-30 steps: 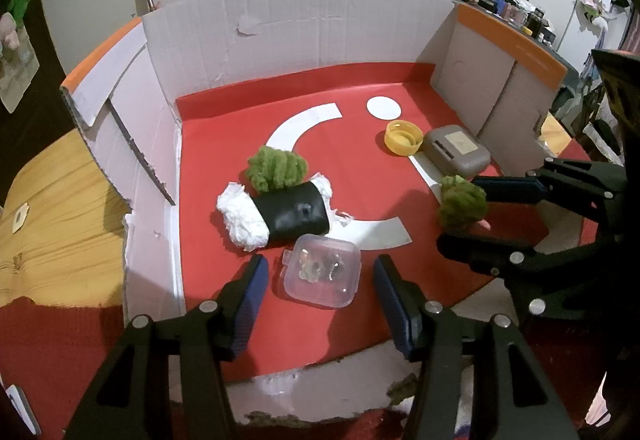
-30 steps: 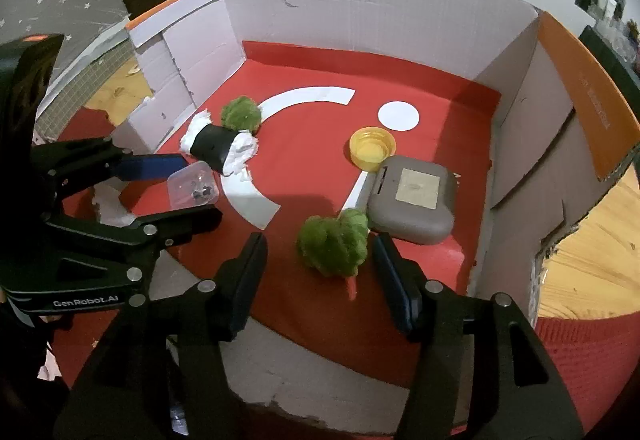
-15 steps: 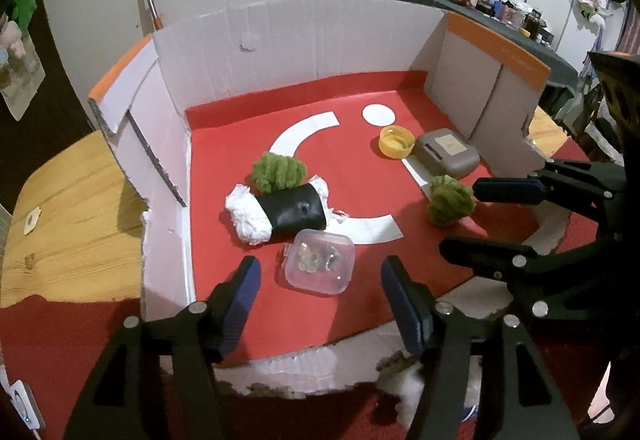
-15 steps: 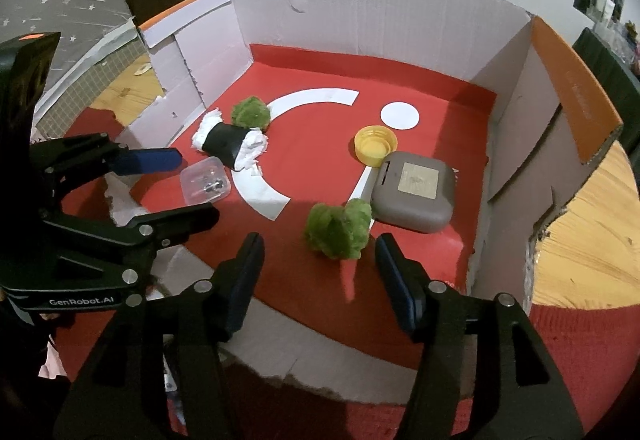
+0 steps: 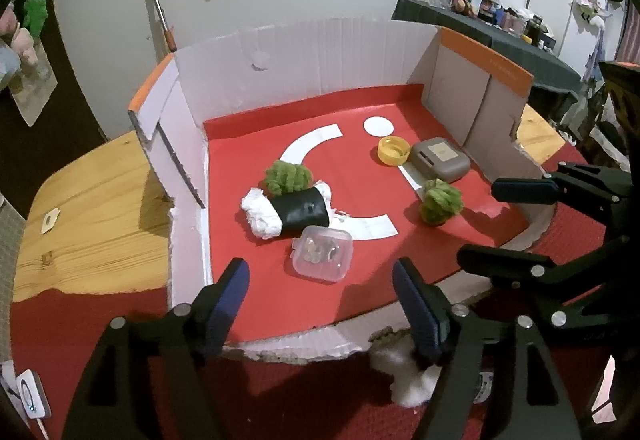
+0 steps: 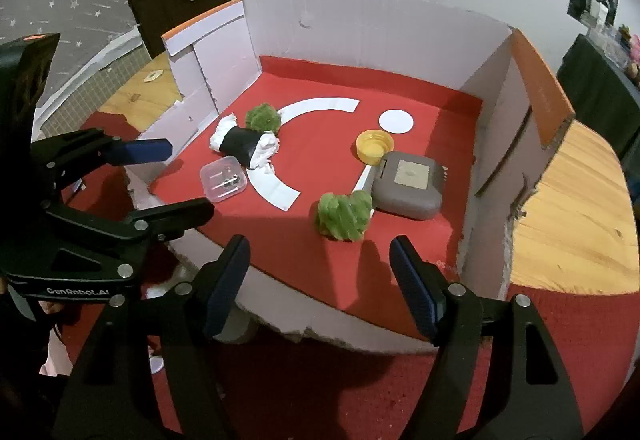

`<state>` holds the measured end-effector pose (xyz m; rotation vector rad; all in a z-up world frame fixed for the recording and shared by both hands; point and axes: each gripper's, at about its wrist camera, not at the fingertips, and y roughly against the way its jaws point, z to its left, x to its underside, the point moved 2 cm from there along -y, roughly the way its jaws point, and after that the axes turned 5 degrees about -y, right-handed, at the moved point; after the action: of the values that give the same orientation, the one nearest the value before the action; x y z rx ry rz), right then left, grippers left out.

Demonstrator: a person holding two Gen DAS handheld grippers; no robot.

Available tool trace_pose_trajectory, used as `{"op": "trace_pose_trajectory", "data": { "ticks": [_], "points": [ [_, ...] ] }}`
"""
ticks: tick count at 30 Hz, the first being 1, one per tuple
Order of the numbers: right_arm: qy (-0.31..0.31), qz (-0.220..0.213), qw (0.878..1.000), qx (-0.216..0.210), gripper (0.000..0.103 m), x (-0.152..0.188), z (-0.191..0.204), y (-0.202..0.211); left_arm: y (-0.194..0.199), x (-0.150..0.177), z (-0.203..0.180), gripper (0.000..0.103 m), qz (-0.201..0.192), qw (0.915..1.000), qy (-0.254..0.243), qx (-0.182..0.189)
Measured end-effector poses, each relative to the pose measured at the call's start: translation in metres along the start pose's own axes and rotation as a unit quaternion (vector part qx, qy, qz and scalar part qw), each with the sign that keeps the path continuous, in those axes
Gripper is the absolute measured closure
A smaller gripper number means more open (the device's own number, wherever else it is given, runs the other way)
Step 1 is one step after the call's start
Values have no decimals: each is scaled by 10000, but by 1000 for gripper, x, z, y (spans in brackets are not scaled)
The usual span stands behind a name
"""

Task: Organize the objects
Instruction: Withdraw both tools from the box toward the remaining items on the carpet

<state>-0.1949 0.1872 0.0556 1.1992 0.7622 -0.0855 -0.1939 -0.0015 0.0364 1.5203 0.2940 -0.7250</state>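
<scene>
Both grippers are backing off, jaws opening on nothing: left gripper (image 5: 320, 296) from the clear box (image 5: 322, 254), right gripper (image 6: 320, 272) from the green tuft (image 6: 344, 214); both things are now lying near the white arc (image 5: 312, 148), sorting seemingly unfinished.

Two green fuzzy balls (image 5: 287, 177) (image 5: 441, 201), one clear plastic box (image 5: 322, 253), one grey case (image 5: 440, 159), one yellow cap (image 5: 393, 149), one black-and-white roll (image 5: 288, 211).

A clear little box (image 5: 322, 253) lies low in the middle. A fuzzy green ball (image 5: 440, 201) sits to its right.
</scene>
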Motion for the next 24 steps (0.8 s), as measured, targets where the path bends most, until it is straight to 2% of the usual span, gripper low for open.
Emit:
{"op": "trace_pose_trajectory", "data": {
  "ticks": [11, 13, 24],
  "points": [
    [-27, -140, 9999, -20, 23, 10, 4, 19, 18, 7, -2, 10, -161, 9997, 4, -202],
    [-19, -161, 9999, -22, 21, 12, 6, 22, 22, 9, -2, 5, -186, 9995, 11, -259],
    [-31, -261, 9997, -9, 15, 22, 12, 37, 33, 24, -1, 0, -172, 9991, 87, -372]
  ]
}}
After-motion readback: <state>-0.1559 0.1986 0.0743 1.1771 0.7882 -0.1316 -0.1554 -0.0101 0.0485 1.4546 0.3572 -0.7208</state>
